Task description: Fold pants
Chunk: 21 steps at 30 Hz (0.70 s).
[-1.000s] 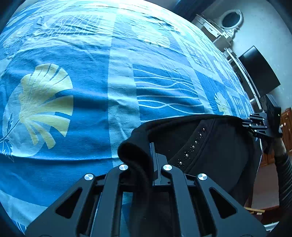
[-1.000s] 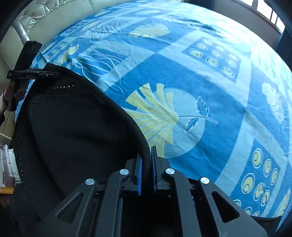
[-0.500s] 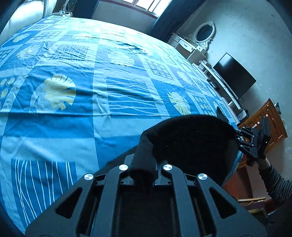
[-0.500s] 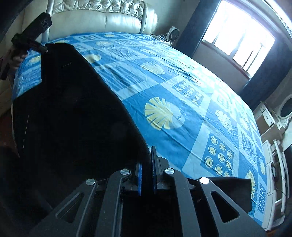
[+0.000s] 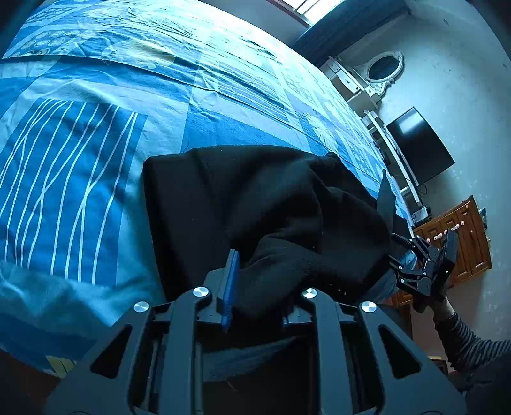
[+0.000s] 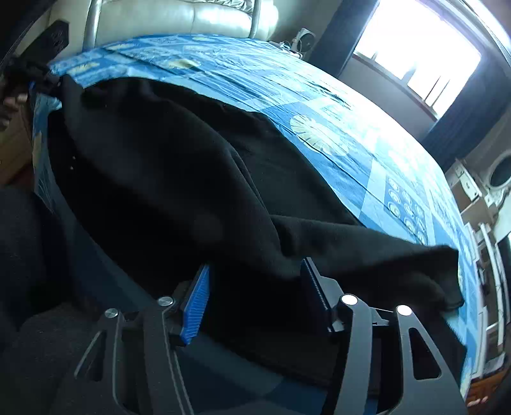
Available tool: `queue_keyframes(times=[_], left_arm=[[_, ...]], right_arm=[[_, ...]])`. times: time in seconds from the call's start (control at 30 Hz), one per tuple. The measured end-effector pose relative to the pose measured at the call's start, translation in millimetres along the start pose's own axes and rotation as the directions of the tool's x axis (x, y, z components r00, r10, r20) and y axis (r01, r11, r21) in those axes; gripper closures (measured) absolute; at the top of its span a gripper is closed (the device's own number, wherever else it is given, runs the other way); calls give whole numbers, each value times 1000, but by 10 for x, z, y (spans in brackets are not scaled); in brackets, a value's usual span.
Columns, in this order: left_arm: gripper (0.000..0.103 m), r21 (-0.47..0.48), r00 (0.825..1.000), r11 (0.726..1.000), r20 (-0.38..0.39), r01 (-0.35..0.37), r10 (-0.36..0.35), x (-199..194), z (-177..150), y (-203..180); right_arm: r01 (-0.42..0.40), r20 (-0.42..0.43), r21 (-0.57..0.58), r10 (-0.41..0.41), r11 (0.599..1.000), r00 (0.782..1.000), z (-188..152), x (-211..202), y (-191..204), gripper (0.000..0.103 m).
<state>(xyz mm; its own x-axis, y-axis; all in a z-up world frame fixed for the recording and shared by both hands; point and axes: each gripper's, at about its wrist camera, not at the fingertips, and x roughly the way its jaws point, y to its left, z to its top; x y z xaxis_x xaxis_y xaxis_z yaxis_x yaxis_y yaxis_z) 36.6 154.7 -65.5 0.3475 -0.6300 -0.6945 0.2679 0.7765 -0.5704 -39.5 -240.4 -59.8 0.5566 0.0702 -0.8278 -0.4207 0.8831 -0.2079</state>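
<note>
The black pants [image 5: 255,198] lie crumpled along the near edge of a bed with a blue patterned sheet [image 5: 80,143]. My left gripper [image 5: 258,297] is opening. A bunch of the cloth sits between its jaws, leaning on the right one, and the blue left pad [image 5: 230,284] stands free of it. In the right wrist view the pants [image 6: 159,159] stretch away to the left gripper [image 6: 41,76] at the far end. My right gripper [image 6: 255,297] is opening wide, the cloth's edge slack across the gap. The left wrist view shows the right gripper [image 5: 415,265] at the pants' other end.
A dark TV [image 5: 418,147], a white dresser with an oval mirror [image 5: 383,68] and a wooden cabinet [image 5: 463,242] line the wall beyond the bed. A padded headboard [image 6: 179,16] and a bright window [image 6: 415,54] show behind. A striped sleeve [image 5: 469,341] holds the right gripper.
Both grippers drew back toward the bed's near edge, and the pants went from stretched taut to slumped on the sheet. Both pairs of jaws, shut on the cloth before, have parted.
</note>
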Motion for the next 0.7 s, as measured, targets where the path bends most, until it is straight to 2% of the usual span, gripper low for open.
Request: queue_keyframes(times=[0.07, 0.1, 0.13, 0.2, 0.27, 0.37, 0.47, 0.57, 0.7], left_arm=[[72, -13, 1000, 1000, 16, -11, 11, -73, -70, -13], [69, -21, 1000, 1000, 22, -15, 15, -105, -112, -10], [65, -33, 999, 999, 28, -18, 18, -135, -146, 2], [48, -67, 998, 997, 50, -27, 30, -199, -190, 37], [47, -116, 997, 993, 73, -11, 19, -258, -225, 80], [40, -198, 994, 979, 104, 40, -19, -311, -311, 114], [35, -232, 993, 971, 110, 59, -35, -258, -325, 65], [32, -276, 987, 956, 146, 101, -62, -261, -343, 29], [30, -290, 992, 956, 127, 55, -18, -148, -334, 34]], right_arm=[[-83, -15, 145, 86, 986, 996, -85, -67, -175, 45], [-135, -13, 242, 142, 961, 990, -144, -86, -282, 45], [-184, -5, 335, 197, 924, 980, -205, -95, -384, 45], [-271, 29, 480, 294, 835, 955, -313, -76, -544, 44], [-346, 71, 592, 381, 728, 922, -409, -21, -641, 44], [-404, 120, 695, 459, 594, 880, -509, 92, -703, 44], [-438, 173, 755, 496, 488, 851, -533, 193, -766, 43], [-460, 216, 789, 518, 407, 828, -555, 221, -797, 41], [-469, 255, 821, 525, 326, 812, -575, 246, -846, 40]])
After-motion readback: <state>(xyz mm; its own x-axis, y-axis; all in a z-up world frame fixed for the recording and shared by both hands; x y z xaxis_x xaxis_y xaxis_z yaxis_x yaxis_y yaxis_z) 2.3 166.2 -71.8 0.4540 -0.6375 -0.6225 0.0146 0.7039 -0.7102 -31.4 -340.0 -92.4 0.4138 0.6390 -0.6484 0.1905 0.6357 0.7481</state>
